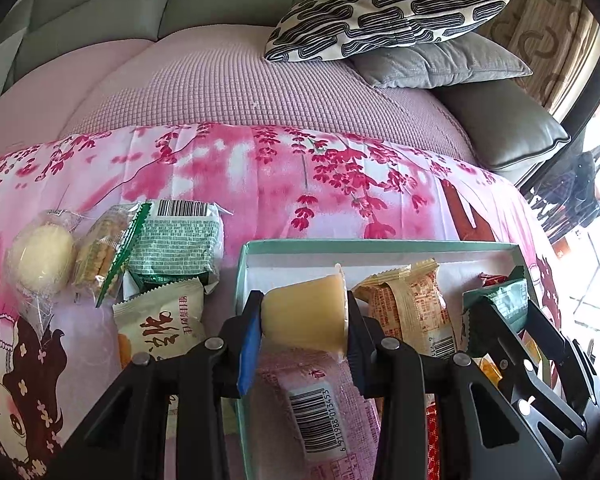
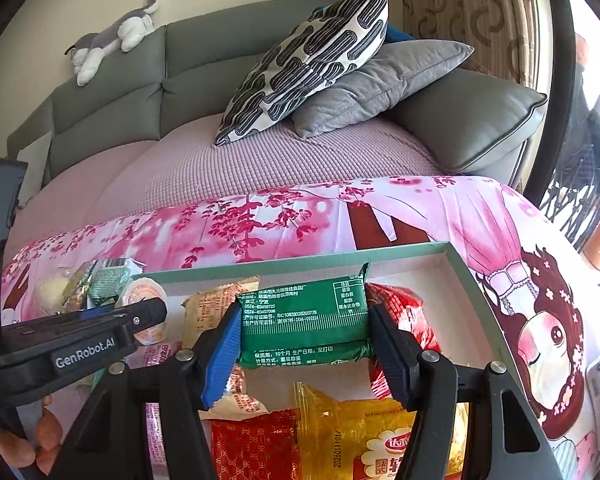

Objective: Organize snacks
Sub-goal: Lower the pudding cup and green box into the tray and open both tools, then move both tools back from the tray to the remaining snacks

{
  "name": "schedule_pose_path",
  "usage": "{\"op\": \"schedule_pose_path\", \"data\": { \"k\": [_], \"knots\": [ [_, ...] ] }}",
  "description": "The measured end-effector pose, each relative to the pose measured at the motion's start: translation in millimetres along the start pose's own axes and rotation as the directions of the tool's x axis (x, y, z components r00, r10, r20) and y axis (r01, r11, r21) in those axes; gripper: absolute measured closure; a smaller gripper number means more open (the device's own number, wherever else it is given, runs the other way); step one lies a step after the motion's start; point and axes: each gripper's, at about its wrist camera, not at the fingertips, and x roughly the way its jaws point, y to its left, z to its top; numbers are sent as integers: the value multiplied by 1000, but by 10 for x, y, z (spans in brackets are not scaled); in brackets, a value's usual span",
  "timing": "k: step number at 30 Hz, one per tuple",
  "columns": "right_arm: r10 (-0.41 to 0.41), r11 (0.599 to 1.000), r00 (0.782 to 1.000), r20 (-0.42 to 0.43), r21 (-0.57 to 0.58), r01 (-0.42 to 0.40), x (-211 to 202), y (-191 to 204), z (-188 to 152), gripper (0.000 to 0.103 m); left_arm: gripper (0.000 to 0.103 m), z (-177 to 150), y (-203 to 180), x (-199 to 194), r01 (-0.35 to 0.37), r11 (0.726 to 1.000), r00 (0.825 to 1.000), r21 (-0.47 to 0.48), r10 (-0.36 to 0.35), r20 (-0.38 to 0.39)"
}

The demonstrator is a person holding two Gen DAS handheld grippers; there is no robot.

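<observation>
Now both grippers clamped: left gripper [image 1: 304, 316] on jelly cup [image 1: 306, 312], right gripper [image 2: 304, 340] on green packet [image 2: 304, 316].

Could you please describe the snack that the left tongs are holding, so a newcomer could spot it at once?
Start at the mint-green box on the pink floral blanket. Over its left end the left tongs grip a jelly cup. It is the only smooth, pale-yellow, translucent cup; its neighbours are printed wrappers.

home living room | grey sofa [image 2: 112, 92] | cushions [image 2: 304, 64] | curtain [image 2: 472, 12]
</observation>
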Motion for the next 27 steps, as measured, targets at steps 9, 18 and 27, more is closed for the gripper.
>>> {"op": "schedule_pose_path", "data": {
  "k": [9, 18, 27],
  "knots": [
    [12, 1000, 998, -55, 28, -11, 54, -58, -35, 33, 52, -42, -45, -139, 1, 1000, 1000, 12, -1, 1],
    [-5, 1000, 998, -61, -9, 4, -89, -31, -68, 13, 38, -149, 9, -364, -38, 999, 999, 10, 38, 16],
    [-9, 1000, 997, -72, -27, 7, -212, -5, -131, 8, 30, -286, 175, -479, -73, 997, 997, -16, 74, 27]
  ]
}}
